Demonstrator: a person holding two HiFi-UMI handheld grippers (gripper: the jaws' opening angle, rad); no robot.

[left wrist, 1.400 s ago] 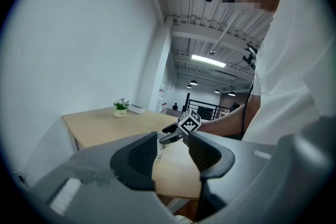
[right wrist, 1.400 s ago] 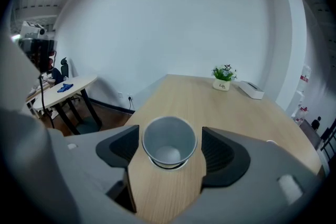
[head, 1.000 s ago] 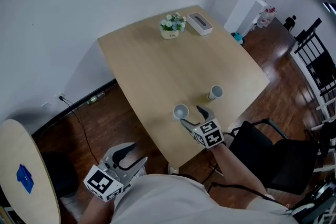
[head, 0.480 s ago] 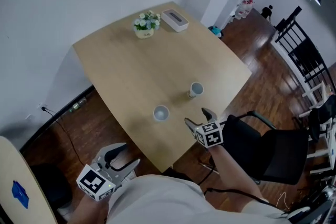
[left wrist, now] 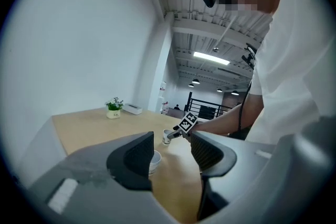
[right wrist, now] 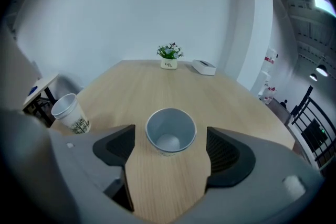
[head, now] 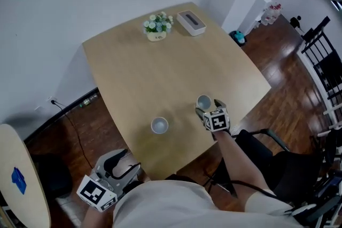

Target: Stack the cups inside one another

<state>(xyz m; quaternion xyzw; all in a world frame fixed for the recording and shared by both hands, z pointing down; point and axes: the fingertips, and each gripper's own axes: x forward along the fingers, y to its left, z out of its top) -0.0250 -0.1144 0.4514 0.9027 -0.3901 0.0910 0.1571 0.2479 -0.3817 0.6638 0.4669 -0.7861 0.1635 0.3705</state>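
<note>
Two white paper cups stand upright on the wooden table [head: 133,77]. One cup [head: 203,101] sits between the jaws of my right gripper [head: 208,107], which is open and not touching it. In the right gripper view this cup [right wrist: 170,131] shows its empty inside, with a jaw on each side of it and my right gripper [right wrist: 170,148] wide. The other cup [head: 159,125] stands to the left near the table's front edge, also seen as a printed cup [right wrist: 71,112]. My left gripper [head: 121,166] hangs open below the table edge, holding nothing; its own view shows my left gripper [left wrist: 170,153] with that cup [left wrist: 154,159] beyond it.
A small flower pot [head: 156,26] and a white tissue box [head: 191,22] stand at the table's far edge. A black chair [head: 278,165] is to my right. A round side table [head: 24,184] stands at the lower left. A white wall runs behind.
My right gripper moved forward over the table and now straddles the right-hand cup. The left gripper stayed low beside me. The head view shifted a little.
</note>
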